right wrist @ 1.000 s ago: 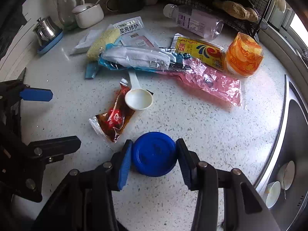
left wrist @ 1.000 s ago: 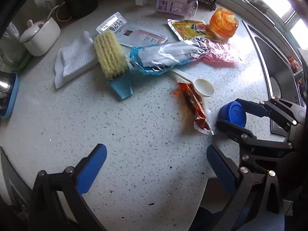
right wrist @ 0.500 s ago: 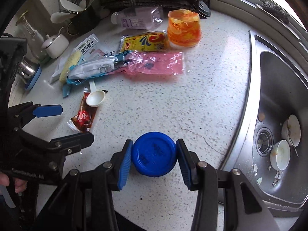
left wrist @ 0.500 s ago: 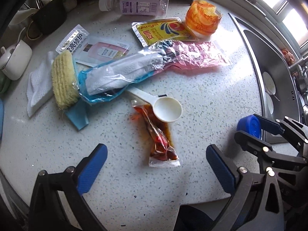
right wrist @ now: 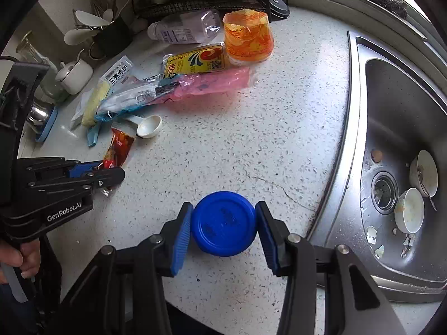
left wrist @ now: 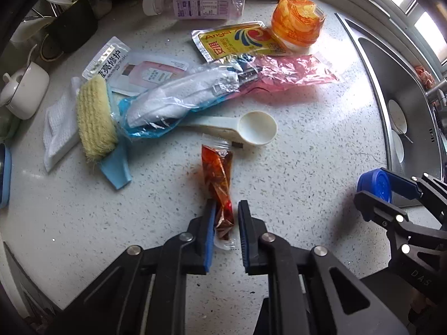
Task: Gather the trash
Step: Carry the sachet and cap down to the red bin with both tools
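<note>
Your left fingers point(left wrist: 212, 220) are closing on the near end of the red sauce sachet point(left wrist: 218, 184); the left pad touches it, while a thin gap still shows on the right side. The sachet lies flat on the speckled surface point(left wrist: 139, 209), its far end just beside the bowl of the white plastic scoop point(left wrist: 251, 131). Your right gripper point(right wrist: 223, 224) clamps the blue lid point(right wrist: 223, 223) by its rim, both pads pressed against it, above the surface near the edge of the steel sink point(right wrist: 357, 111). Beyond the sachet sits the rest of the litter: a clear and blue wrapper point(left wrist: 178, 103), a pink wrapper point(left wrist: 290, 69), a yellow packet point(left wrist: 237, 42), an orange cup point(left wrist: 299, 22) and a plastic bottle point(left wrist: 195, 2) lying on its side. Two used bowls point(right wrist: 416, 189) sit in the sink.
</note>
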